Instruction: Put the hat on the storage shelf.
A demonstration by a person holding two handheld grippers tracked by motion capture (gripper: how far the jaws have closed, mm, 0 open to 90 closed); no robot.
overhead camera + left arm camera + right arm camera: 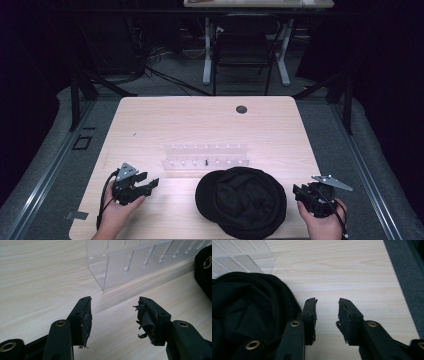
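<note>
Both claws gape empty over bare surface (150,125): left claw (113,315) facing the clear rack's (130,265) corner, right claw (327,312) beside the black cap's (249,312) edge.

Looks like a lab or test room rigged for recording, dim all round. Shown by a bare wooden table (150,125) with a cable hole (241,109) at 12 o'clock, standing on grey carpet (45,165) with metal rails (50,170) at 9 and 3 o'clock. Also by black stands (76,97) at 10 and 2 o'clock, loose cables (155,60) on the floor, and a chair (244,50) and second desk (257,4) at 12 o'clock.
</note>
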